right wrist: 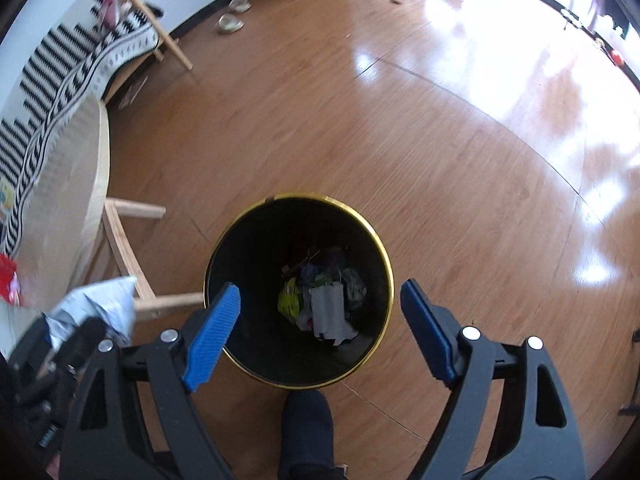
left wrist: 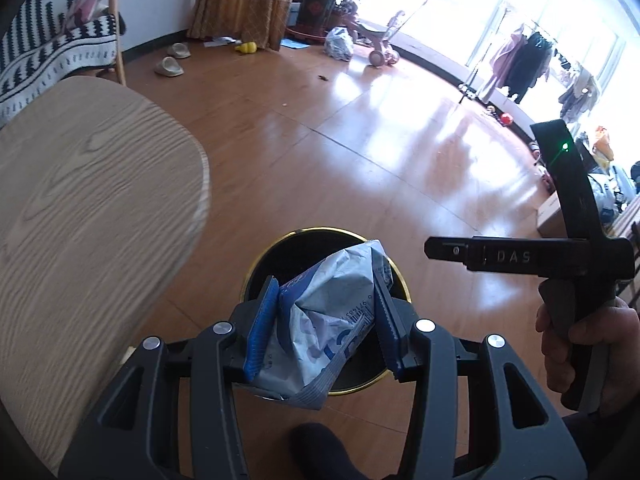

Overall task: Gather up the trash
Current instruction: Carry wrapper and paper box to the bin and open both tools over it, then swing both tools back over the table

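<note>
The left gripper (left wrist: pixel 324 312) was clamped on a crumpled white-and-blue wrapper (left wrist: pixel 332 320), thin crinkly plastic w/ a barcode showing, pinched between the ribbed blue pads (left wrist: pixel 262 328). The wrapper hung right above the bin (right wrist: pixel 298 292), a round black can w/ a thin gold rim, standing on glossy wood-plank floor (left wrist: pixel 360 152).

The right gripper (right wrist: pixel 320 320) stood wide open and held nothing, its blue pads (right wrist: pixel 212 332) spread approx. as wide as the bin mouth, directly over it. Inside the bin lay mixed scraps at the bottom (a yellow-green bit, a grey sheet, darker pieces too small to name).

A pale wood-grain table (left wrist: pixel 88 216) w/ a rounded edge sat just left of the bin; its leg frame came near the can's left wall. Floor ahead and to the right of the bin was bare and shiny. A dark-socked foot (right wrist: pixel 306 428) touched the bin's near side.
</note>
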`<state>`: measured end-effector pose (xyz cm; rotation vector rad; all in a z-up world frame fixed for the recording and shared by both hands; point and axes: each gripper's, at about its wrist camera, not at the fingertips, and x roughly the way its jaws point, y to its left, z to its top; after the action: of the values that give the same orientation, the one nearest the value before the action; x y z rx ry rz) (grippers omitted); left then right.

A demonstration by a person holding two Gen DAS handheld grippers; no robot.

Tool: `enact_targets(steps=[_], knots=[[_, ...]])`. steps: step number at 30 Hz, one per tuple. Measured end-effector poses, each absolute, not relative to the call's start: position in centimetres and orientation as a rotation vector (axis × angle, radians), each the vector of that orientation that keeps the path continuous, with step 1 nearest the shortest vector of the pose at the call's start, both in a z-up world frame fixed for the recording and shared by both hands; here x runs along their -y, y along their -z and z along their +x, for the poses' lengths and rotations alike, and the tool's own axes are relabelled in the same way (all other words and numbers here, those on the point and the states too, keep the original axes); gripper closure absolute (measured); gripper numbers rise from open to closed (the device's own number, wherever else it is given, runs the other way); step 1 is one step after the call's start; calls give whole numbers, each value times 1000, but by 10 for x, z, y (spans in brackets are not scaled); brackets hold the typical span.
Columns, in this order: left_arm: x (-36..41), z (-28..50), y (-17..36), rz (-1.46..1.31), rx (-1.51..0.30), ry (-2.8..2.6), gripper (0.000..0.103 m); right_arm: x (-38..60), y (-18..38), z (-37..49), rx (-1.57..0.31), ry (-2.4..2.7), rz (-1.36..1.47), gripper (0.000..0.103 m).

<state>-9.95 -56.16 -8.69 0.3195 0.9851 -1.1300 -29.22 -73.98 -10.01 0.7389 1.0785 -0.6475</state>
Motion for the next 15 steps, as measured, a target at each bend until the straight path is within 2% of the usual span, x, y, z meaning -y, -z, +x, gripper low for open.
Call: enact_targets(steps=[2, 3, 4, 6, 8, 15], knots=[[566, -101, 86, 313, -976, 1141, 56, 742, 95, -296, -1055, 668, 744, 21], [569, -101, 84, 310, -959, 1144, 49, 743, 93, -297, -1043, 675, 746, 20], [570, -102, 83, 307, -949, 1146, 34, 743, 90, -298, -1033, 679, 746, 19], [569, -102, 79, 290, -925, 1135, 25, 743, 87, -298, -1023, 681, 738, 19], [565, -101, 74, 269, -925, 1141, 25, 740, 83, -295, -1021, 672, 731, 19], [532, -90, 52, 245, -884, 1098, 11, 713, 62, -266, -1009, 640, 622, 18]])
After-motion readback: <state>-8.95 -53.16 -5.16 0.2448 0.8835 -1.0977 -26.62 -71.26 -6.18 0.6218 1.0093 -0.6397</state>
